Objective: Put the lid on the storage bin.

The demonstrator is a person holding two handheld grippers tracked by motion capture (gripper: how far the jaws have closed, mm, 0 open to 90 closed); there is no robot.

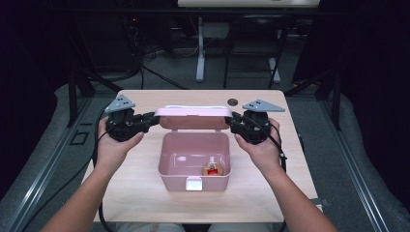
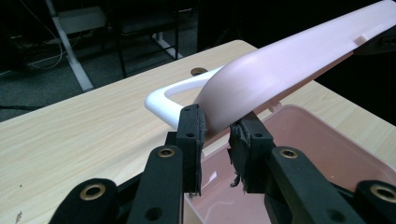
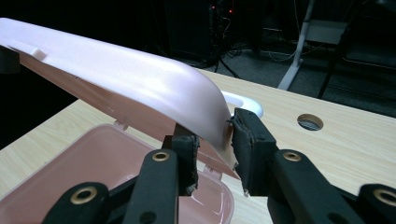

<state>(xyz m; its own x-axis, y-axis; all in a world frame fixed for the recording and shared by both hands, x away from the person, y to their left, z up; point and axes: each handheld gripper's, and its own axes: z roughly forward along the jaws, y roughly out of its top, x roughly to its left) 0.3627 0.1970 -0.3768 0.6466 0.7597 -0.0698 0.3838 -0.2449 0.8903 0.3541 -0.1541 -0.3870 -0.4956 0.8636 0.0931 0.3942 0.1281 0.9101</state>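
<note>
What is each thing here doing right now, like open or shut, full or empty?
Pink lid: raised, held up at both ends.
Pink box: open, upright on the table, nearly empty.
Small red and tan item: lying on the box floor; too small to name.
White latch: undone, on the box's front wall.
White handle: on the lid's top.
Left tool: shut on the lid's edge.
Right tool: shut on the lid's other edge.

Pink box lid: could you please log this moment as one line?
left gripper: clamps lid | right gripper: clamps lid | box: open
</note>
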